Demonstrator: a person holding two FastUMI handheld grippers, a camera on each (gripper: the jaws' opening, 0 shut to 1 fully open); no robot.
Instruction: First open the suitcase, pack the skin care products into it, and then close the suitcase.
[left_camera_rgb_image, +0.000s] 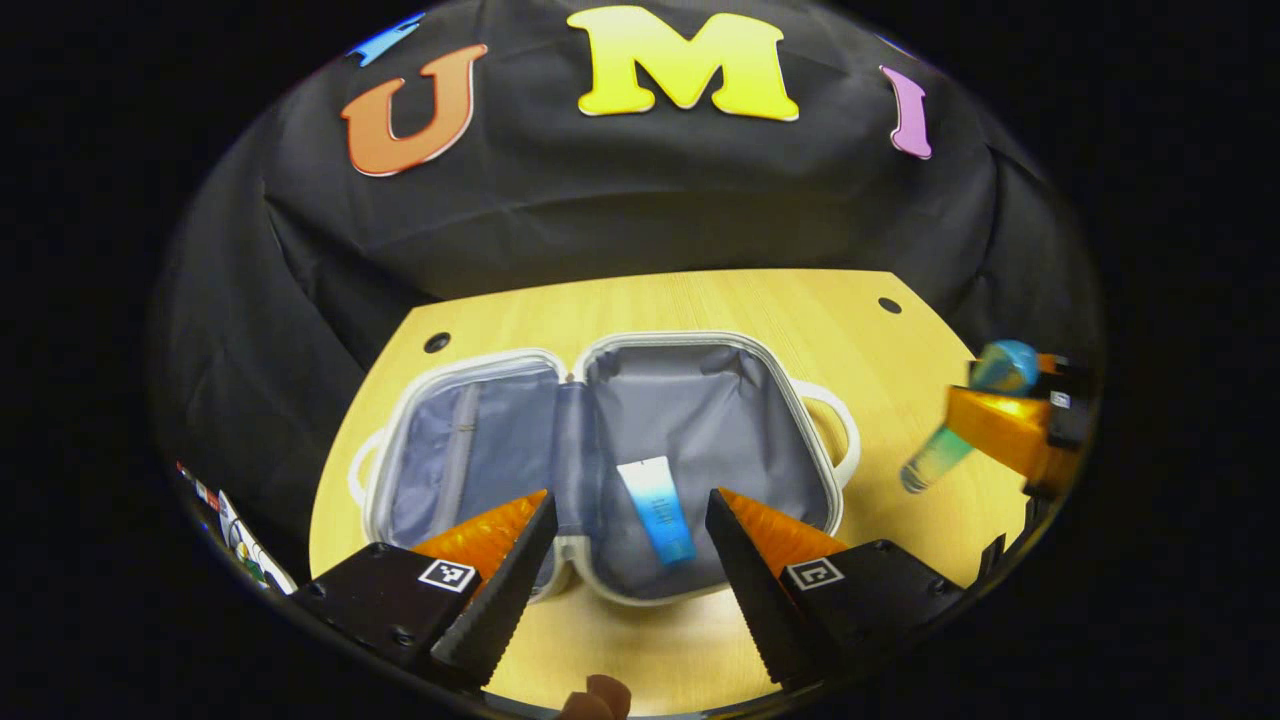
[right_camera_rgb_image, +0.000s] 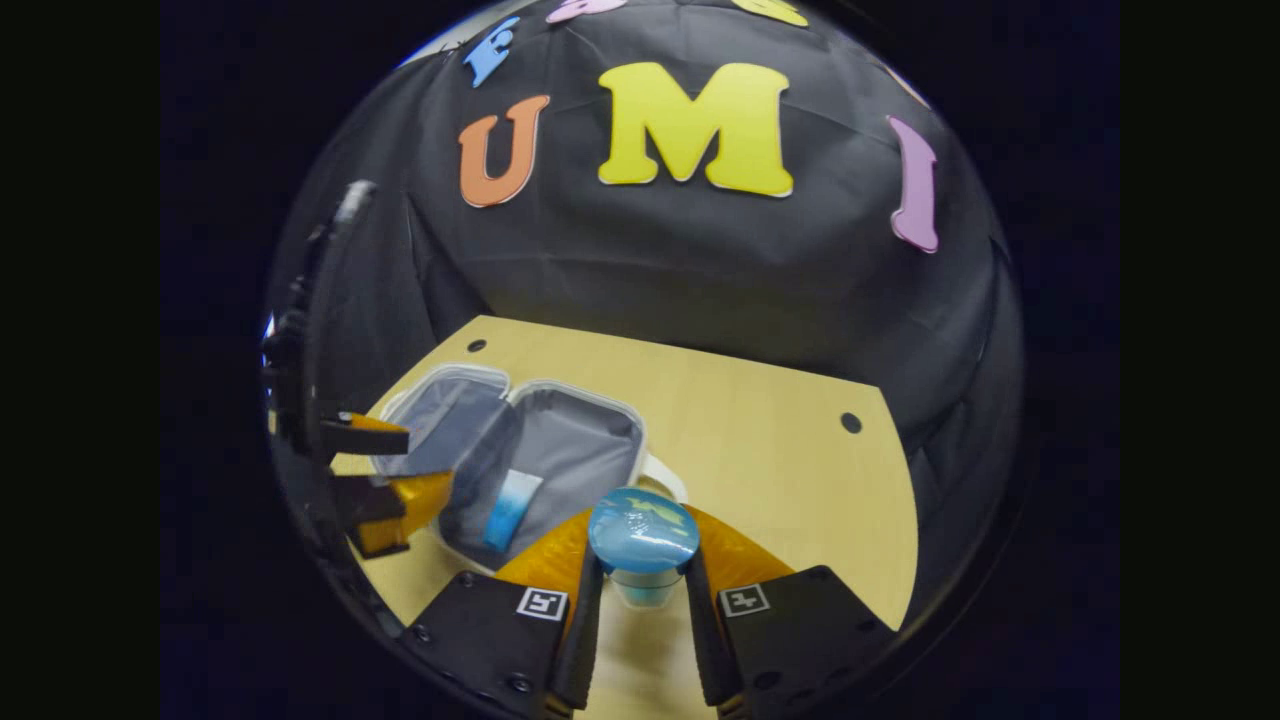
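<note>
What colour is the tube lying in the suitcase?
White fading to blue; the tube shows best in the left gripper view.

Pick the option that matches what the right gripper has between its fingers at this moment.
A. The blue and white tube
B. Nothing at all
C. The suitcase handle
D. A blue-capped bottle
D: in the right gripper view the right gripper has both fingers pressed against the blue-capped bottle, held above the table, while the blue and white tube lies inside the open suitcase.

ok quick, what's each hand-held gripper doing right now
Left hand-held gripper: open, holding nothing, above the open suitcase.
Right hand-held gripper: shut on the blue-capped bottle, in the air beside the suitcase.
</note>
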